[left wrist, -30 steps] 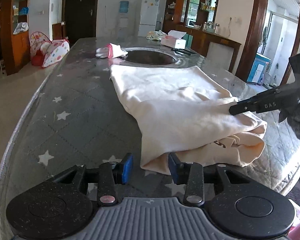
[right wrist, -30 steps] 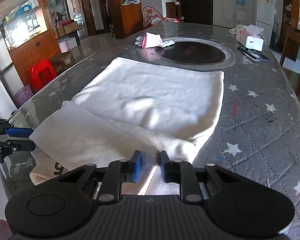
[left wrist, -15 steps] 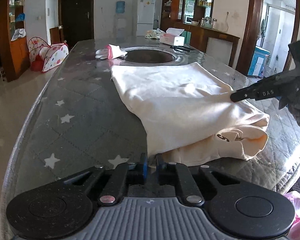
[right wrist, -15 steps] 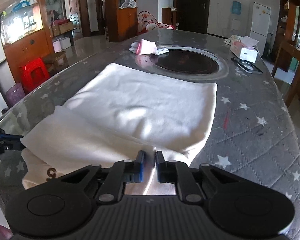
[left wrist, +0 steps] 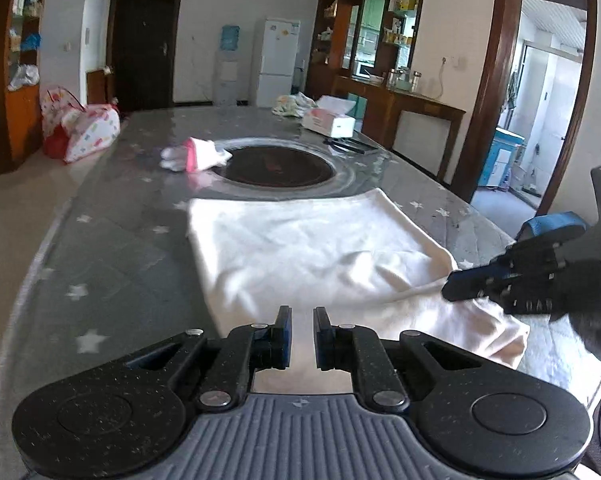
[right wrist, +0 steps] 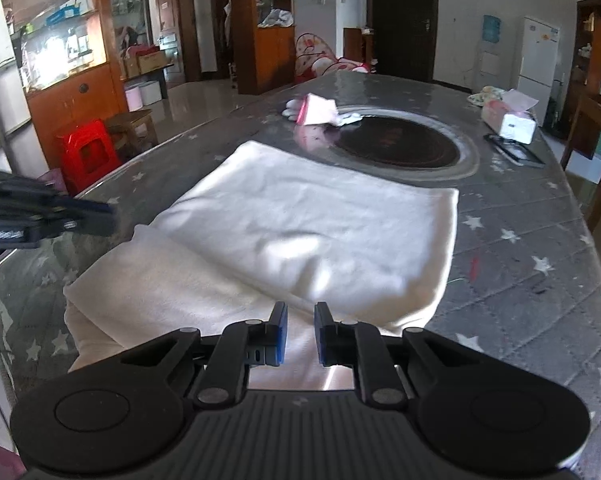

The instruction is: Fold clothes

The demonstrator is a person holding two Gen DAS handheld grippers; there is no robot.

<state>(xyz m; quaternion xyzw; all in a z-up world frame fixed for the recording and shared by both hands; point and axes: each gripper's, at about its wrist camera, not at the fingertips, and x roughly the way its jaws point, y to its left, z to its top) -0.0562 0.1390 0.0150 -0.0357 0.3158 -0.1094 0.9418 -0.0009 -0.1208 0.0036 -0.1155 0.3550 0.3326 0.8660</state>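
Cream garment: soft matt cloth, lightly creased. Table: glossy clear sheet over grey quilted star-print fabric. Left gripper: matt speckled black plastic, blue pads. Cabinet, left of frame: glossy reddish wood.

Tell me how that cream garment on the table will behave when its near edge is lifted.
The cream garment will probably drape limply: it already lies in soft wrinkles and sagging folds. It looks light, since the left hand-held gripper and right hand-held gripper each pinch only a thin edge. It may slide easily, as the table looks glossy.
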